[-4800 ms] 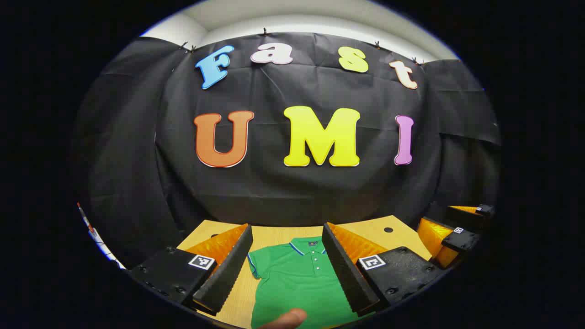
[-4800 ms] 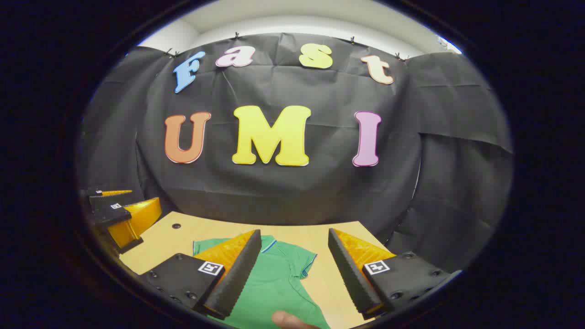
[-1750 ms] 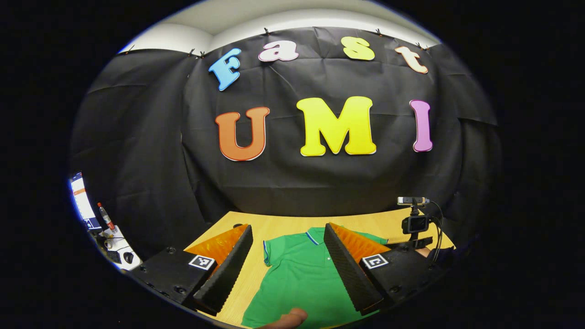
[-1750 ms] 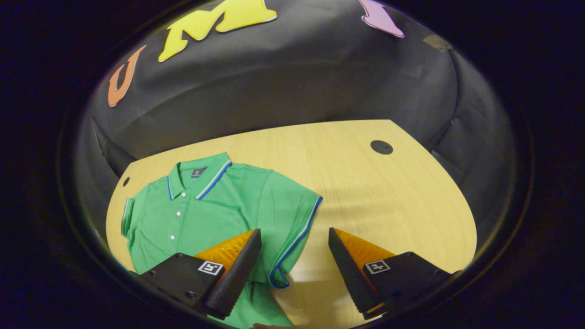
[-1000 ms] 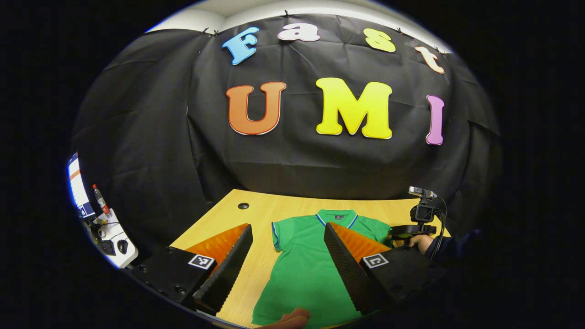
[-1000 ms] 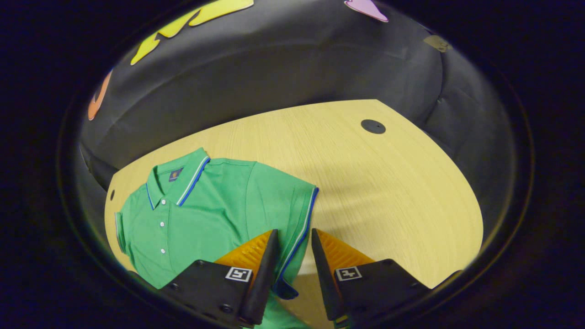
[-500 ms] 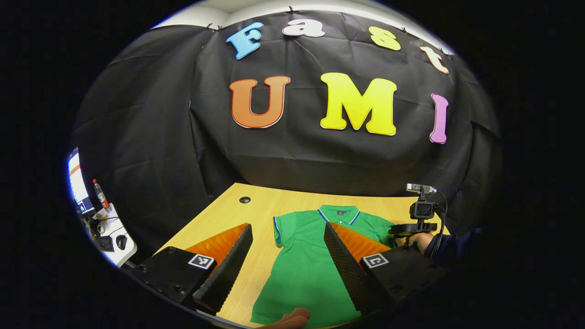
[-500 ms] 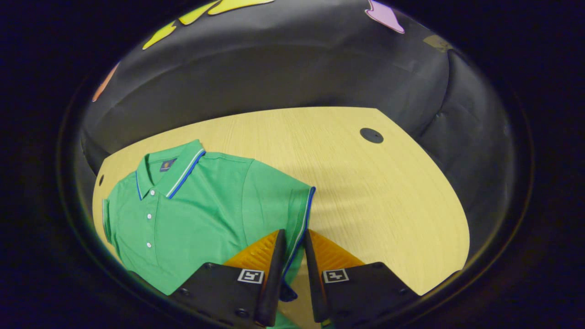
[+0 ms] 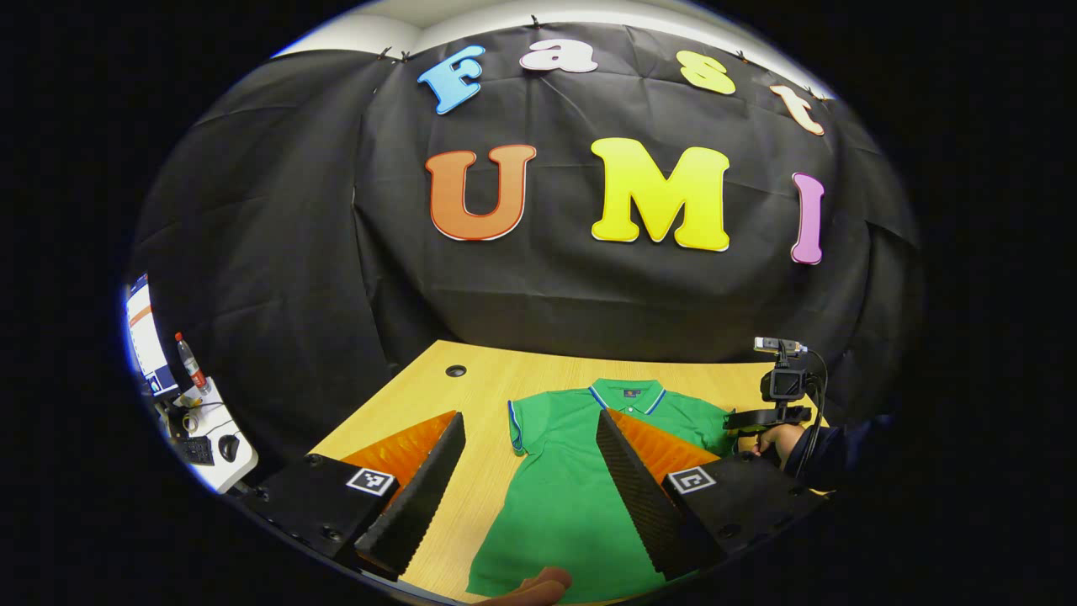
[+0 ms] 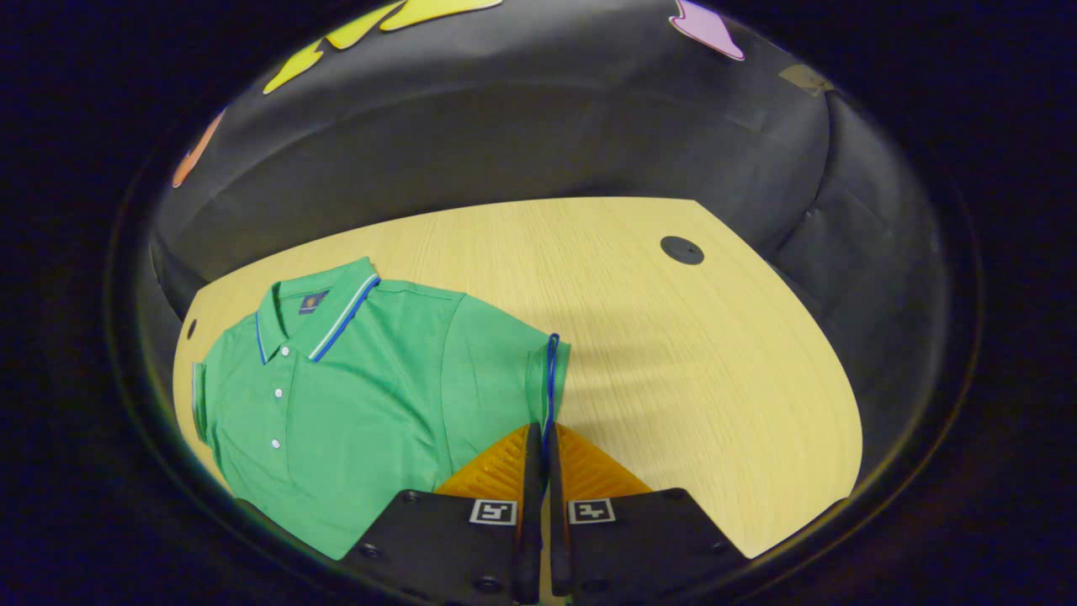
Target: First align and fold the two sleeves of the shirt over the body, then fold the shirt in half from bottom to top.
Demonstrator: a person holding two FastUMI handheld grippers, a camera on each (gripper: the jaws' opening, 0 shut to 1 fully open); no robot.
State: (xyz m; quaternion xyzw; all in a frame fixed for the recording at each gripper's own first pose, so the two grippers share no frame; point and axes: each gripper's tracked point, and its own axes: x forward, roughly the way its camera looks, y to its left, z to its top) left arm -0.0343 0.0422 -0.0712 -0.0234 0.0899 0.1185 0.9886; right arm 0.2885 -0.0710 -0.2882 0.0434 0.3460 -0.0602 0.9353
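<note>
Shirt [image 10: 362, 396] fabric, green with a striped collar, is seen spread flat on the wooden table [image 10: 698, 370] in the right gripper view, lying toward the table's left part, collar pointing to the booth wall. That view is angled steeply down, so the whole upper body, the button placket and both short sleeves are laid out. The right gripper [image 10: 538, 459] is pressed together on the blue-trimmed cuff of the near sleeve [image 10: 549, 379], both fingers pinching the edge, which is drawn up into a narrow ridge between them. A dark round hole [image 10: 681, 249] is seen in the tabletop, well apart from the shirt.

A flatter angle is given by the left gripper view, where the shirt [image 9: 572, 497] is seen lengthwise between the spread fingers of the left gripper [image 9: 530, 471], held above the table with nothing between its fingers. A fingertip [image 9: 538, 582] of the holding hand is seen at the bottom edge. At the far right, the other gripper's camera mount [image 9: 778, 387] is seen upright, gripped by a hand [image 9: 778, 439] in a dark sleeve, low beside the shirt's far shoulder. At the left edge, a side desk [image 9: 202, 438] with a bottle [image 9: 192, 364] and a monitor [image 9: 145, 337] is seen beyond the cloth
</note>
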